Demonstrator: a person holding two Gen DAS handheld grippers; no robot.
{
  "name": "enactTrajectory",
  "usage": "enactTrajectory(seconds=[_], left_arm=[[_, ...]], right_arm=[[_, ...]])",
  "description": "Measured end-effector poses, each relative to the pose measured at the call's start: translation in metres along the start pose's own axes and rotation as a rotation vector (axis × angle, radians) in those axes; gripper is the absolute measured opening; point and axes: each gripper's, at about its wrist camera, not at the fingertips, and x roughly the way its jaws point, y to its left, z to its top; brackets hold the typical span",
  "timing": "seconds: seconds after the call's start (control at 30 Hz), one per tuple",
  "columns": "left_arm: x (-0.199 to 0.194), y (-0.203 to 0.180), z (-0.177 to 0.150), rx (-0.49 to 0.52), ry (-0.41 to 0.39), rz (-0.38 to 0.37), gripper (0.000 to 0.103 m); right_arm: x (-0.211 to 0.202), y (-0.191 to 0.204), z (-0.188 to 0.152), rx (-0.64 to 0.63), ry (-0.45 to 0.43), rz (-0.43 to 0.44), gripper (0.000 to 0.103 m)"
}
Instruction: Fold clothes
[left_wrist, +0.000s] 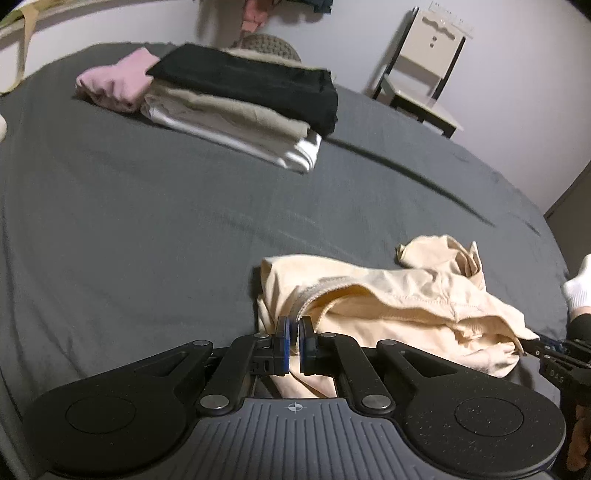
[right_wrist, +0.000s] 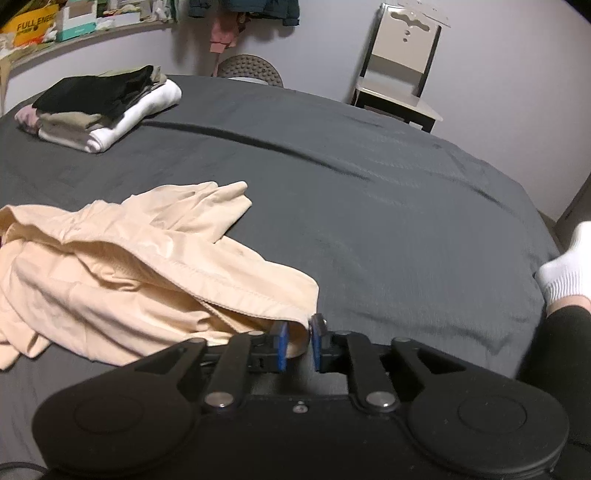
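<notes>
Here the left tongs (left_wrist: 294, 345) pinch one edge of the cream garment (left_wrist: 388, 306) and the right tongs (right_wrist: 298, 345) its hem, the rest crumpled ahead on the bed (right_wrist: 369, 221); thin bites could slip, or bunched layers fold crooked

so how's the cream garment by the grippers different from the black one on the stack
The cream garment lies crumpled and spread loose on the grey sheet; the black garment is folded flat atop the stack. The cream one is pinched by the left gripper and right gripper; the black one is untouched. Both are on the same bed.
</notes>
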Motion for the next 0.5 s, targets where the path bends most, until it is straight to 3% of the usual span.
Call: enactTrajectory(seconds=[0.23,0.5], left_arm=[[-0.002,-0.007,-0.009,-0.022,-0.006,0.048,0.002],[-0.004,-0.004,-0.017,-0.049,-0.007,0.074,0.002]], right_arm=[[0.001,0.011,-0.001,-0.077,-0.025,-0.049,0.029],[-0.006,0.032,-0.006,-0.243,-0.127,-0.165,0.04]])
